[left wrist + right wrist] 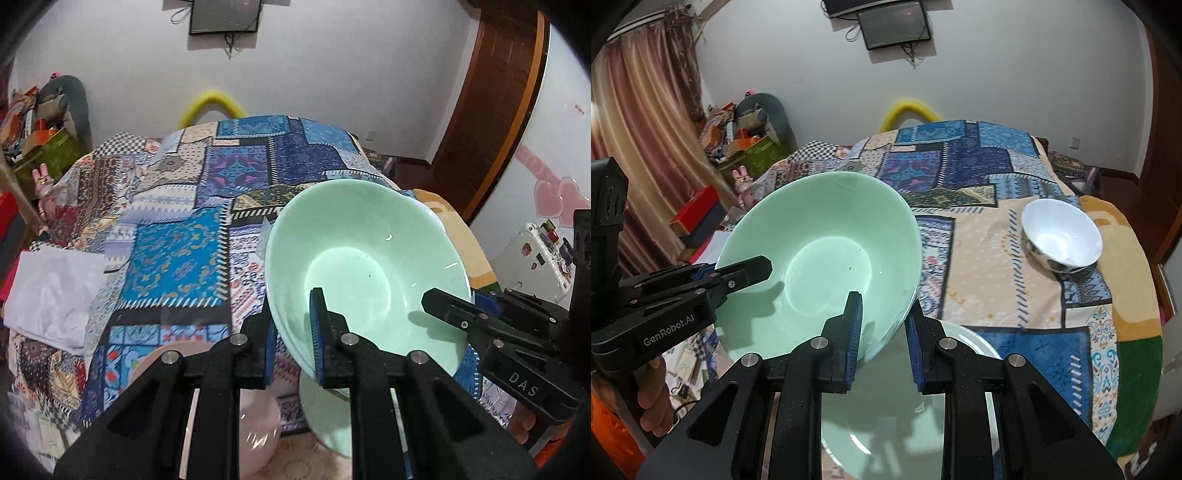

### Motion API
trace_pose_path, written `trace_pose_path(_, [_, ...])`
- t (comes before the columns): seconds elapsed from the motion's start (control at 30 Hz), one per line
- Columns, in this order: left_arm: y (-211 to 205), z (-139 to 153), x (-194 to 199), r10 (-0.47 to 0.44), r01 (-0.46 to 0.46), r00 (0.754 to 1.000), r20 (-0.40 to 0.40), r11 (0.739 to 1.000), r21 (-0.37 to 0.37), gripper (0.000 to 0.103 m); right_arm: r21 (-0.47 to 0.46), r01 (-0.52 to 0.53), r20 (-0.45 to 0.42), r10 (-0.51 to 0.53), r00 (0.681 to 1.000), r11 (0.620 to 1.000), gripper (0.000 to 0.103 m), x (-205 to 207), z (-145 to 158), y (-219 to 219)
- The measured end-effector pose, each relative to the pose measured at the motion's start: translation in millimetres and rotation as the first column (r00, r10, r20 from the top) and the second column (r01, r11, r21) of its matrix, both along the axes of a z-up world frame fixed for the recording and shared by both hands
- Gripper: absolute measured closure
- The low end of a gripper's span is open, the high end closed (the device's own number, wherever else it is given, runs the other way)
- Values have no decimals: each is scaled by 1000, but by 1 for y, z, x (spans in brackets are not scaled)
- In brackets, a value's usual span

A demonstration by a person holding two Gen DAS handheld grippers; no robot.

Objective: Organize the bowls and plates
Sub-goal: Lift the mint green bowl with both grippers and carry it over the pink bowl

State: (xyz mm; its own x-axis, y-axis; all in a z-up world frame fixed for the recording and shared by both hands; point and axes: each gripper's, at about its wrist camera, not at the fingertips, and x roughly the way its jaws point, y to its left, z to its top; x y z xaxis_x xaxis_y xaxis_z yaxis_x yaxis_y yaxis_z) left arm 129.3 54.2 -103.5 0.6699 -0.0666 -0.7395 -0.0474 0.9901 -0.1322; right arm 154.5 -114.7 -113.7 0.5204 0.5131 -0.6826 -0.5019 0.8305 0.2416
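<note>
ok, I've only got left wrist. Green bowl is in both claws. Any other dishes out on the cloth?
Observer: Yes. A white bowl stands upright on the patterned cloth, to the right of the green bowl in the right wrist view.
Operator: What's under the right claw?
Observer: A pale green dish lies directly below the right claw, partly under the green bowl's lower edge.
Operator: How does the right claw sit on the rim?
Observer: One blue pad is inside the bowl and one is outside, with the rim clamped between them.
</note>
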Motion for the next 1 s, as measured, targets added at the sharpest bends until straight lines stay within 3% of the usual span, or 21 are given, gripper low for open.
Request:
trace_pose_path(0.4, [39,-10,-40,71,-71,997,-16,997,-10,87,-2,-72,-28,72,997,997,82,-25,-14,41])
trace_pose_path(1.0, [100,-68,-74,166,-171,977,-132,985,-24,87,-28,-177,-156,171,973,984,82,-44,-63,98])
